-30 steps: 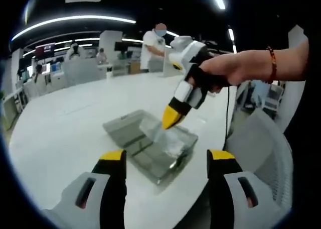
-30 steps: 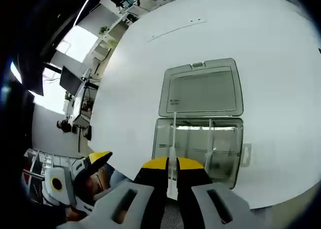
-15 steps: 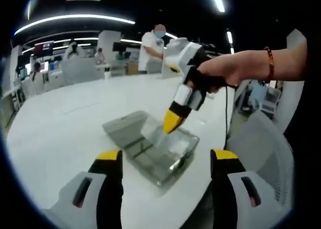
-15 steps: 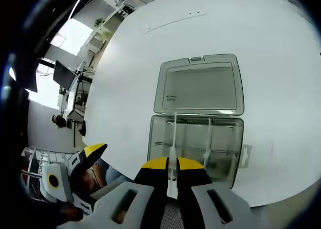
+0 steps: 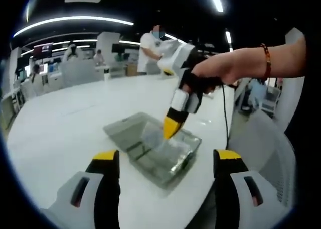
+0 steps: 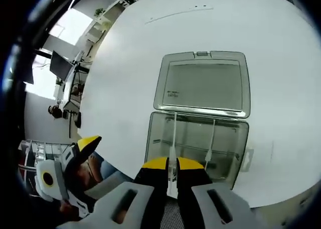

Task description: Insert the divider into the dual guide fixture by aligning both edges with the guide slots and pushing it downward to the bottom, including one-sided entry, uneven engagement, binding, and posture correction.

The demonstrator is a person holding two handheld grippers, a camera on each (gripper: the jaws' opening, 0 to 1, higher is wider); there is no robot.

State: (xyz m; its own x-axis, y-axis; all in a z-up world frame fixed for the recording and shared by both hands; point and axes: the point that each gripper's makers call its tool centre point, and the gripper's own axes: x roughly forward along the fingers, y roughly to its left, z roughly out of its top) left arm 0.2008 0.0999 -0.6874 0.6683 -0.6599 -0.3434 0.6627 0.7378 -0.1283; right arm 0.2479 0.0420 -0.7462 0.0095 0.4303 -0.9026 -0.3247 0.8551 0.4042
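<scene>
White table [image 6: 281,48], clear thin divider [image 6: 174,133], upright

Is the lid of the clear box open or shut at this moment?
Open. In the right gripper view the lid lies folded back flat on the white table, beyond the box, whose inner compartments are exposed.

divider [image 6: 173,138] lower edge hidden between right gripper [image 6: 172,163] jaws, slot engagement unclear
</scene>
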